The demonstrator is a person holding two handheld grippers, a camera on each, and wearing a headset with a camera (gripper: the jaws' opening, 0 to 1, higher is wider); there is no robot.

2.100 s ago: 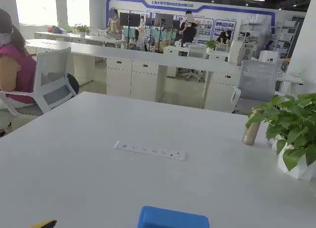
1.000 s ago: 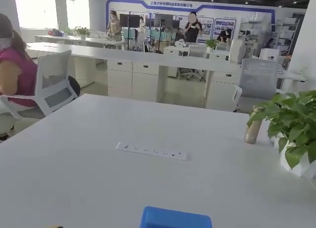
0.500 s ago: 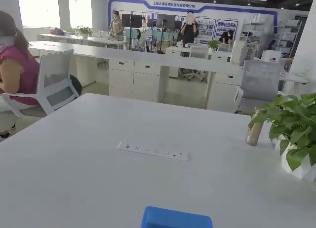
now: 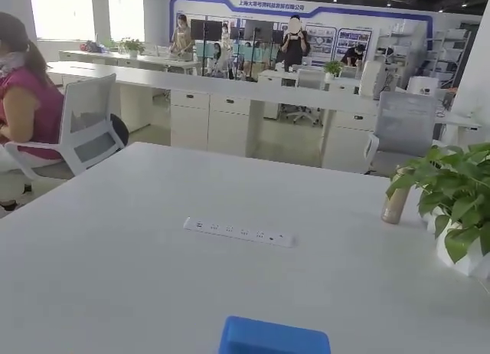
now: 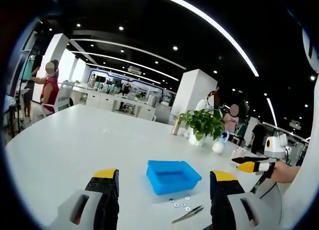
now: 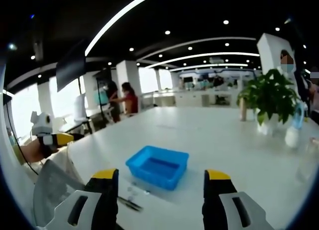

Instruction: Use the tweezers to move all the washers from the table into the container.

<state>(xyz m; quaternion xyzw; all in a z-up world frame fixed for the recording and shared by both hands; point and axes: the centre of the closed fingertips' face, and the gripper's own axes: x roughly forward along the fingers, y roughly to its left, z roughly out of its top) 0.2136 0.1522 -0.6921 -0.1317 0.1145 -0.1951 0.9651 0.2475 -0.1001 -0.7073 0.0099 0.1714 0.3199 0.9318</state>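
Washers (image 5: pixel 179 202): lying beside container (image 5: pixel 172 176), none inside.
Tweezers (image 5: pixel 187 214): beside container, unheld.
Left gripper (image 5: pixel 164 175): jaws wide, empty.
Right gripper (image 6: pixel 161 174): jaws wide, empty.

A line of Chinese characters heads the far wall board (image 4: pixel 272 7), too small to read.

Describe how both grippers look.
They match: the left gripper and right gripper each have two black jaws capped in yellow, set in pale grey housings. In the right gripper view, a thin black cable hangs from the left gripper.
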